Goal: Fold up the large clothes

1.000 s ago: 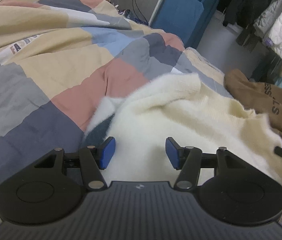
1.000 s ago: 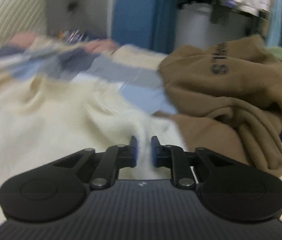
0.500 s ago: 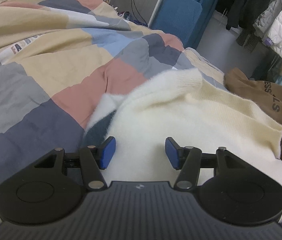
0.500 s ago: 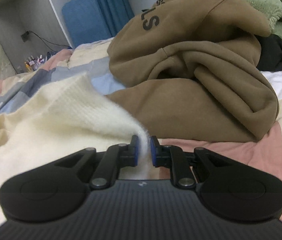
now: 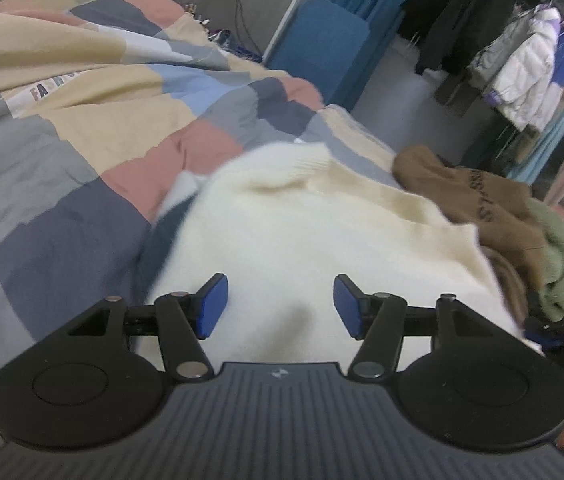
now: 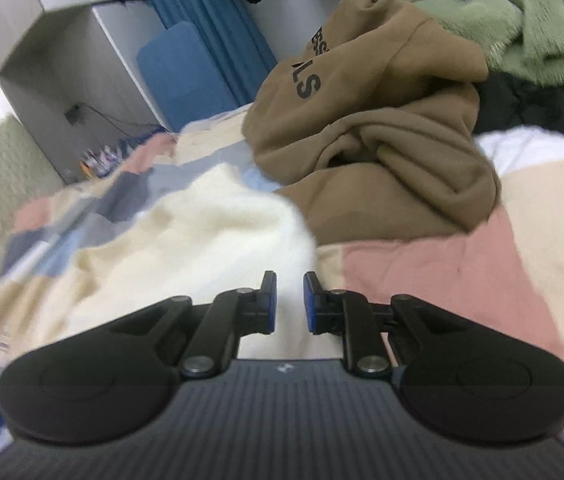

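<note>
The cream sweater (image 5: 322, 232) lies spread on the bed (image 5: 82, 168) straight ahead of the left claw (image 5: 281, 306), which gapes empty above it, while the right claw (image 6: 290, 304), just easing open at the sweater's right edge, pinches nothing.

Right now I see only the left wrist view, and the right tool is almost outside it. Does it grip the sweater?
Observer: No firm grip shows. The right tool has a narrow gap, its jaws have just been opening, and the cream sweater shows through the gap.
Operator: What lies to its right?
Observer: A bare pink patch of the quilt, in front of the brown hoodie.
Operator: Anything behind the hoodie?
Observer: A black garment, next to the green fleece.
</note>
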Motion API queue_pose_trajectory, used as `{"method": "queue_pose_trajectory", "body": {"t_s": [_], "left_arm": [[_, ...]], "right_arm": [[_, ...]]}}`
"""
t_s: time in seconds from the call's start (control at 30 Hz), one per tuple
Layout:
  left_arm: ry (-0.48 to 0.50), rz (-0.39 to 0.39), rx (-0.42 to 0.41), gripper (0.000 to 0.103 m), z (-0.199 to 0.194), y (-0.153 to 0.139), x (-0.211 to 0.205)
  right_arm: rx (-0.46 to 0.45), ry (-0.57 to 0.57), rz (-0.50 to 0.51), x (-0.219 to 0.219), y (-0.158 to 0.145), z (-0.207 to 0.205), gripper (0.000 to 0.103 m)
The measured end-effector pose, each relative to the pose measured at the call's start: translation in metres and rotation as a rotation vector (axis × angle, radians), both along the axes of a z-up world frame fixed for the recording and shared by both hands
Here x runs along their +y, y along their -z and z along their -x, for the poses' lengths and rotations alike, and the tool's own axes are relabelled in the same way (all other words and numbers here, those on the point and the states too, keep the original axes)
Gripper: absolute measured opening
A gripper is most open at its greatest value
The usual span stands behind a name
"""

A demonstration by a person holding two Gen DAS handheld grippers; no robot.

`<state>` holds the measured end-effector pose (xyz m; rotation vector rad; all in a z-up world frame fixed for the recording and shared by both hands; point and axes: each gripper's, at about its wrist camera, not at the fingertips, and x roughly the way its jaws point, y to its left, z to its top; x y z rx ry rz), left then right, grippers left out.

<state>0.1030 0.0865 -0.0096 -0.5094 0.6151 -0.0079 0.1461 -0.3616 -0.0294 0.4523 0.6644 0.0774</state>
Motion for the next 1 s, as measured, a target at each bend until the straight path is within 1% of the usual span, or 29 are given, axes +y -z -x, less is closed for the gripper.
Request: {"method": "queue_pose_trajectory", "body": {"t_s": [0.03,0.07,0.1,0.13,0.17,0.27,0.3,0.33,0.37,0.53,0.63,0.7,0.83,1.0], "left_arm": [[0.006,0.017,-0.003,0.065,0.006,-0.001,-0.002],[0.013,0.050,-0.001,0.065,0.012,-0.001,-0.003],[0.018,0.081,0.005,0.065,0.017,0.000,-0.003],[0.025,0.127,0.011,0.065,0.023,0.002,-0.003],[0.033,0.163,0.013,0.065,0.028,0.004,-0.003],[0.047,0.237,0.050,0.072,0.038,0.014,-0.007],[0.050,0.258,0.067,0.074,0.039,0.018,-0.008],[0.054,0.284,0.090,0.074,0.039,0.024,-0.009],[0.059,0.326,0.123,0.074,0.036,0.032,-0.009],[0.037,0.520,0.246,0.076,0.021,0.069,-0.001],[0.017,0.615,0.293,0.076,0.012,0.091,0.001],[-0.002,0.676,0.307,0.076,0.004,0.104,0.002],[-0.021,0.725,0.292,0.076,-0.010,0.117,-0.001],[-0.045,0.776,0.259,0.076,-0.020,0.129,-0.005]], "right_arm": [[0.002,-0.004,-0.033,0.000,-0.001,0.008,0.025],[0.004,-0.011,-0.066,0.000,-0.001,0.014,0.036],[0.006,-0.016,-0.097,0.001,0.000,0.021,0.043],[0.005,-0.021,-0.137,0.001,0.001,0.030,0.057],[0.006,-0.023,-0.173,0.001,0.003,0.039,0.064],[0.037,-0.015,-0.283,0.002,0.012,0.055,0.070],[0.057,-0.004,-0.319,0.001,0.017,0.057,0.073],[0.078,0.008,-0.362,0.001,0.022,0.058,0.080],[0.102,0.023,-0.405,0.001,0.029,0.059,0.083],[0.261,0.090,-0.575,0.001,0.067,0.049,0.083],[0.316,0.109,-0.649,0.003,0.085,0.045,0.083],[0.328,0.111,-0.687,0.007,0.092,0.042,0.083],[0.324,0.103,-0.746,0.015,0.103,0.029,0.083],[0.312,0.108,-0.736,0.024,0.107,0.012,0.084]]}}
